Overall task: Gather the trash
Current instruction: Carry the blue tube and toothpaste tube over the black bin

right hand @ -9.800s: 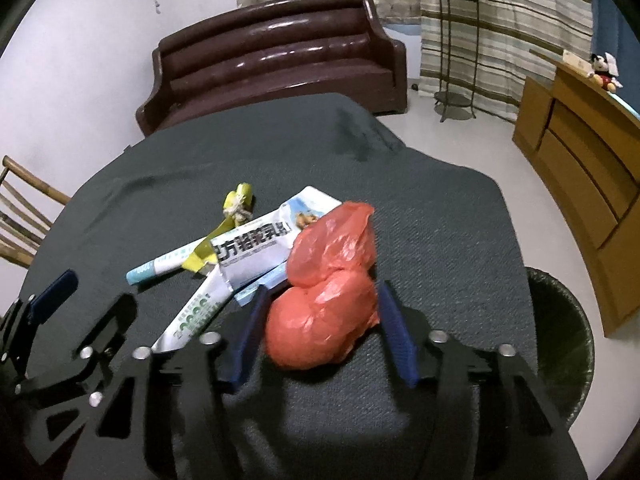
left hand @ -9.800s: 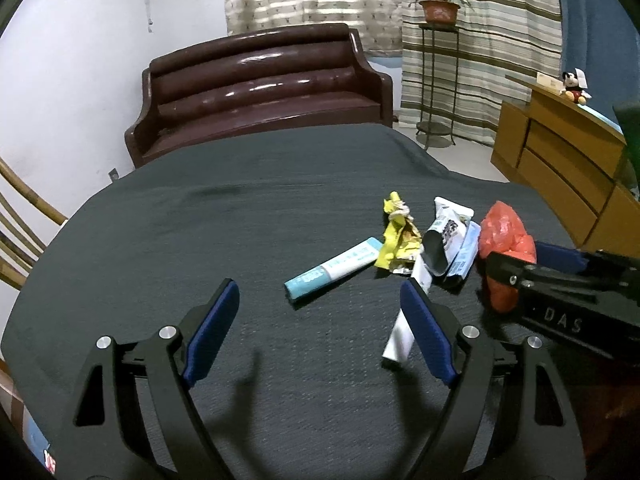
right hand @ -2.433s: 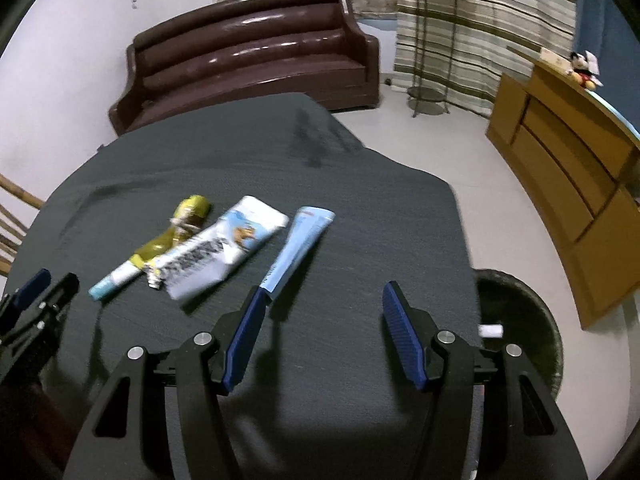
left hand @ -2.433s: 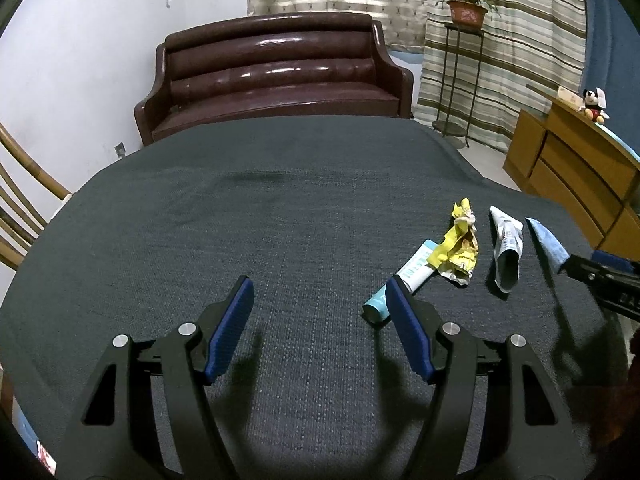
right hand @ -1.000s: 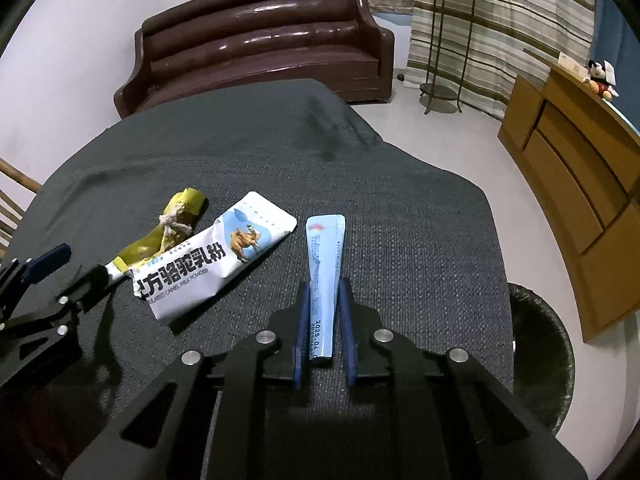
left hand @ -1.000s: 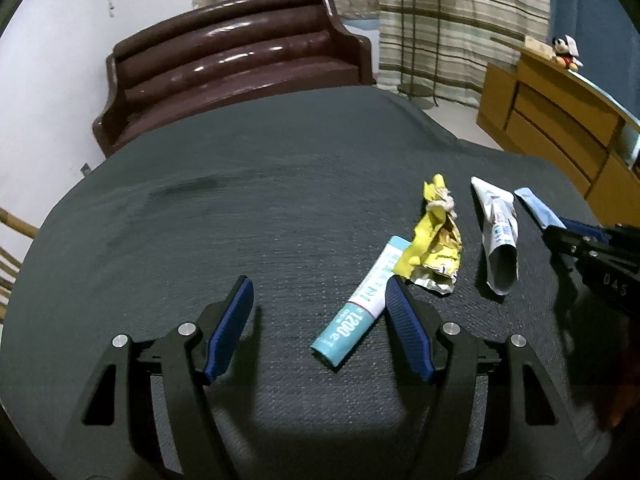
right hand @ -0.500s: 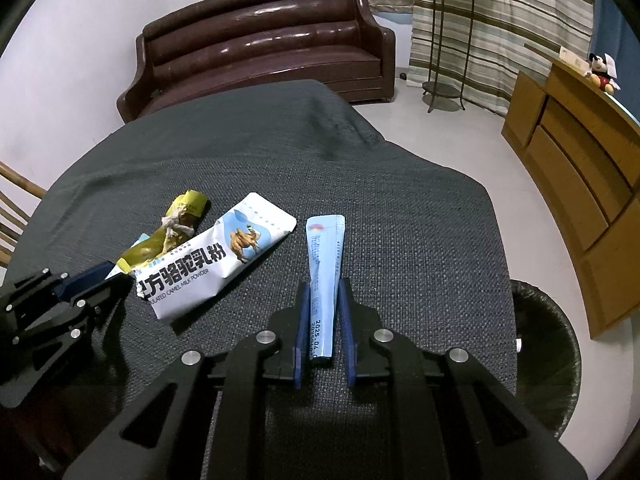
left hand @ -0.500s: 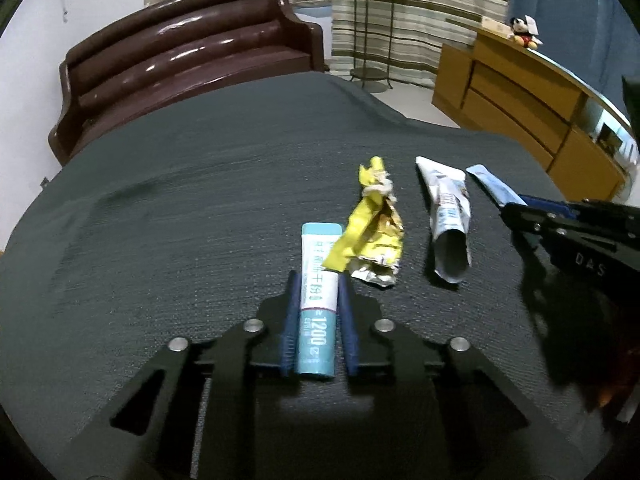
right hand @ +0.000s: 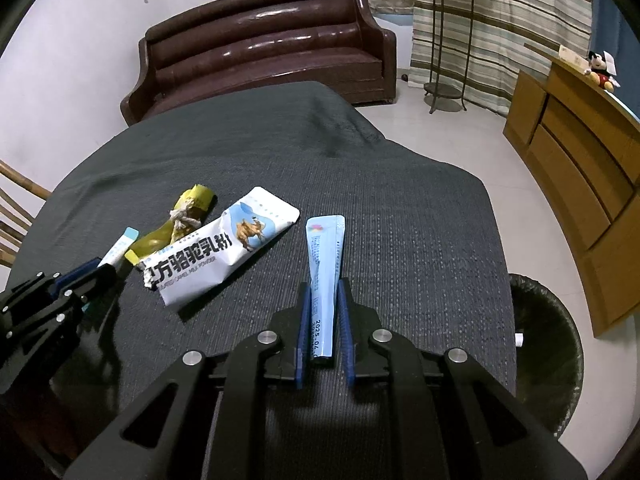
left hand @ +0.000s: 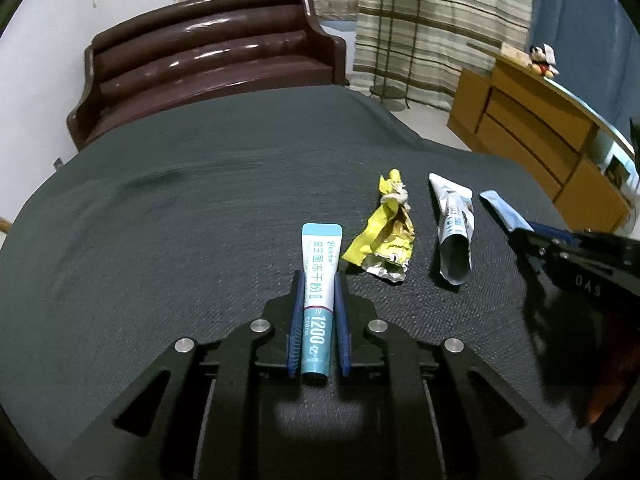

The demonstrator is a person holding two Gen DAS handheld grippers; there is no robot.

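the left gripper (left hand: 318,284) is clamped on a teal-and-white powder sachet (left hand: 319,292) lying on the dark grey tablecloth (left hand: 180,220). the right gripper (right hand: 323,292) pinches a narrow pale blue sachet (right hand: 323,276) on that cloth, beside a white milk powder packet (right hand: 224,252) and a crumpled yellow wrapper (right hand: 176,220).

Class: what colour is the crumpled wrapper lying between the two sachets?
Yellow wrapper, clearest in the left wrist view.

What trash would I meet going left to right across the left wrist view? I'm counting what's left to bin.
Teal-and-white sachet in the left gripper → crumpled yellow wrapper → white milk powder packet → light blue sachet held by the right gripper.
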